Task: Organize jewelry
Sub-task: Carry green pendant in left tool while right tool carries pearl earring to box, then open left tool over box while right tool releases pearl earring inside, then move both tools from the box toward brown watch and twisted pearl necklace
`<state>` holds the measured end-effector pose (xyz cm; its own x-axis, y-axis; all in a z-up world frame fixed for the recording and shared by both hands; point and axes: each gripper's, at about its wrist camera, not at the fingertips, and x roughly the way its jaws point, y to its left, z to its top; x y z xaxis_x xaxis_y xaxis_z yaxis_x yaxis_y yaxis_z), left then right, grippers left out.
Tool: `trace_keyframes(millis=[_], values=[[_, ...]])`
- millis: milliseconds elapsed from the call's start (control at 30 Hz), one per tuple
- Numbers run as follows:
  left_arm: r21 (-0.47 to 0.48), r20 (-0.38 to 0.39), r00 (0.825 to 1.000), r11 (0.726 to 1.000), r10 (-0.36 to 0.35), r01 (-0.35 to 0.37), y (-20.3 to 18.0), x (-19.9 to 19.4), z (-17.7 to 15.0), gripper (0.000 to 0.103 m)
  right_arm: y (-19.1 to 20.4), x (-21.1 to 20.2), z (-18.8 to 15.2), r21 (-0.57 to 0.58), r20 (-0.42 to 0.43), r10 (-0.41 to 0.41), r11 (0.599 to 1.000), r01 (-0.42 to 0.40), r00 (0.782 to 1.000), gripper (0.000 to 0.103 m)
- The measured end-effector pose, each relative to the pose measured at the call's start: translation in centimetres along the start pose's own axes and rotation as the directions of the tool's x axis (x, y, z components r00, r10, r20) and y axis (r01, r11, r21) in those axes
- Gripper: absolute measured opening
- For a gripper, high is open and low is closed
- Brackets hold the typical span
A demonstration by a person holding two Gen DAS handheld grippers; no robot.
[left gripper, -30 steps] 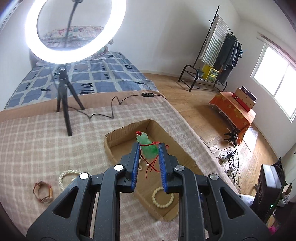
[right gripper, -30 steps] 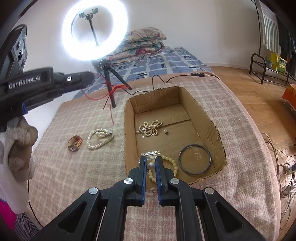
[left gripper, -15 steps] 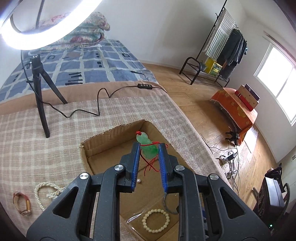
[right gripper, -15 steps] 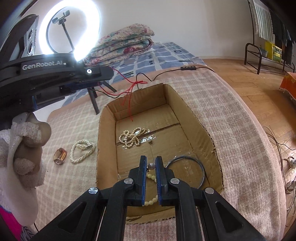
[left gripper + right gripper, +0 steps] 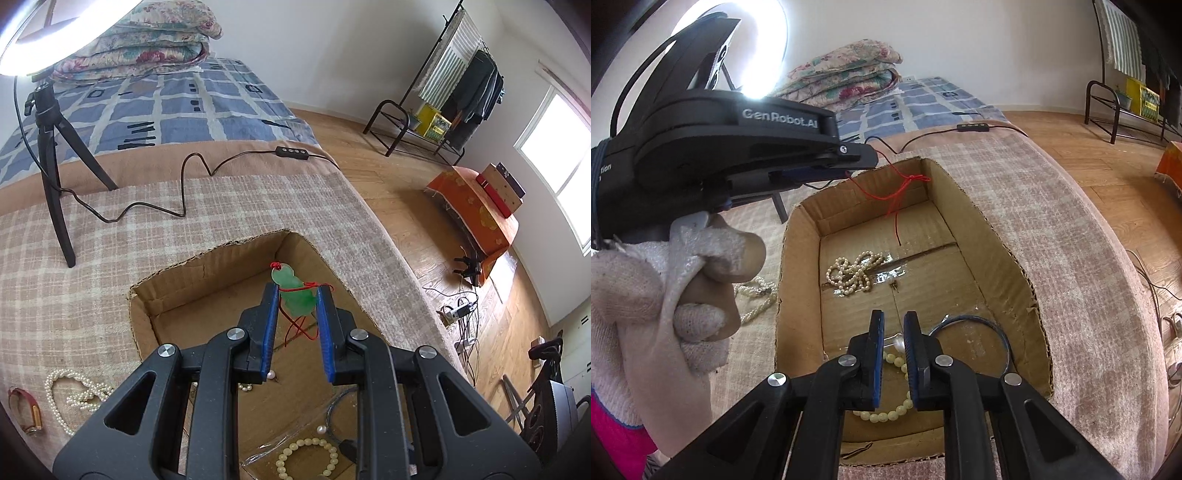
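My left gripper (image 5: 297,291) is shut on a green jade pendant (image 5: 295,299) whose red cord (image 5: 897,192) dangles over the far end of the open cardboard box (image 5: 166,273). From the right wrist view, the left gripper (image 5: 857,166) reaches in from the upper left, held by a gloved hand (image 5: 683,295). My right gripper (image 5: 894,315) hangs low over the box's near end. Its jaws are opening, and a small pearl piece (image 5: 899,343) lies loose between them. In the box lie a pearl necklace (image 5: 853,273), a cream bead bracelet (image 5: 897,408) and a dark wire hoop (image 5: 997,328).
Left of the box on the checked cloth lie another pearl necklace (image 5: 74,391) and a red-strapped watch (image 5: 27,410). A ring light's tripod (image 5: 51,155) and its cable (image 5: 184,184) stand behind the box. The table's edge drops to a wooden floor on the right.
My left gripper has carried the pendant to the right and down over the box. The right gripper sank into the box and its jaws parted, letting go of the pearl piece.
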<state>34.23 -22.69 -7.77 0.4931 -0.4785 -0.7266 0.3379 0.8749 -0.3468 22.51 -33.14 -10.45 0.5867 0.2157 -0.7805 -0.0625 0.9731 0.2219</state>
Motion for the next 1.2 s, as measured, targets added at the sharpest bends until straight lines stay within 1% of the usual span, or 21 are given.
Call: trace_keyframes(millis=[33,67,100,133,167,200,267,300,333,367,467,567,833,933,1033,1100,1167,1200], values=[[0.004,0.002,1.0,1.0,0.005,-0.005,0.0,0.0,0.1,0.019,0.0,-0.1,0.0,-0.001,0.004,-0.001,1.0,0.001,1.0,0.022],[0.01,0.003,1.0,1.0,0.008,-0.008,0.0,0.0,0.2,0.019,0.1,-0.2,0.0,-0.002,0.009,-0.002,1.0,0.002,1.0,0.031],[0.013,0.002,1.0,1.0,0.012,-0.012,0.0,-0.1,0.2,0.021,0.1,-0.3,0.1,-0.004,0.011,-0.003,1.0,0.003,1.0,0.035],[0.013,0.002,1.0,1.0,0.016,-0.016,0.0,-0.2,0.2,0.03,0.1,-0.4,0.0,-0.008,0.011,-0.001,1.0,0.001,1.0,0.037],[0.011,0.005,1.0,1.0,0.012,-0.012,0.1,-0.4,0.2,0.039,0.2,-0.5,0.1,-0.01,0.012,0.001,1.0,-0.001,1.0,0.044],[0.01,0.013,1.0,1.0,0.009,-0.009,0.2,-0.6,0.2,0.041,0.2,-0.6,0.1,-0.011,0.017,0.001,1.0,-0.001,1.0,0.054],[0.014,0.021,1.0,1.0,0.018,-0.018,0.3,-1.1,0.3,0.042,0.4,-0.9,0.1,-0.015,0.03,-0.001,1.0,0.002,1.0,0.065],[0.014,0.023,1.0,1.0,0.02,-0.02,0.4,-1.3,0.4,0.043,0.6,-1.1,0.1,-0.019,0.037,-0.004,1.0,0.004,0.999,0.068],[0.012,0.021,1.0,1.0,0.023,-0.023,0.5,-1.5,0.4,0.05,0.7,-1.3,0.2,-0.024,0.042,-0.008,1.0,0.009,0.999,0.07],[0.008,0.024,0.999,1.0,0.023,-0.024,0.6,-1.8,0.5,0.053,0.8,-1.4,0.2,-0.027,0.047,-0.012,1.0,0.014,0.999,0.075],[0.004,0.043,0.999,1.0,0.026,-0.026,0.8,-2.9,0.5,0.053,1.2,-2.0,0.4,-0.034,0.07,-0.016,0.999,0.018,0.997,0.078],[0.006,0.05,0.998,1.0,0.027,-0.027,0.9,-4.0,0.6,0.054,1.7,-2.6,0.5,-0.048,0.081,-0.021,0.999,0.025,0.996,0.084],[0.015,0.095,0.994,0.999,0.048,-0.049,1.2,-7.9,0.7,0.054,2.8,-4.2,0.3,-0.067,0.102,-0.041,0.997,0.048,0.994,0.085],[0.023,0.113,0.992,0.998,0.061,-0.064,1.5,-9.5,0.6,0.054,3.3,-5.0,0.2,-0.069,0.118,-0.048,0.996,0.057,0.992,0.088],[0.025,0.128,0.989,0.997,0.074,-0.077,2.1,-11.2,0.5,0.054,4.0,-5.7,0.2,-0.082,0.138,-0.065,0.994,0.077,0.988,0.093],[0.022,0.137,0.987,0.996,0.083,-0.087,2.8,-12.4,0.3,0.054,4.5,-6.2,0.1,-0.094,0.158,-0.072,0.992,0.088,0.985,0.103],[0.019,0.147,0.985,0.995,0.096,-0.099,3.4,-13.5,0.2,0.061,5.0,-6.5,0.0,-0.106,0.173,-0.074,0.99,0.093,0.982,0.103],[0.016,0.156,0.982,0.994,0.102,-0.106,3.8,-14.2,0.1,0.062,5.2,-6.5,0.0,-0.113,0.172,-0.073,0.989,0.094,0.982,0.103]])
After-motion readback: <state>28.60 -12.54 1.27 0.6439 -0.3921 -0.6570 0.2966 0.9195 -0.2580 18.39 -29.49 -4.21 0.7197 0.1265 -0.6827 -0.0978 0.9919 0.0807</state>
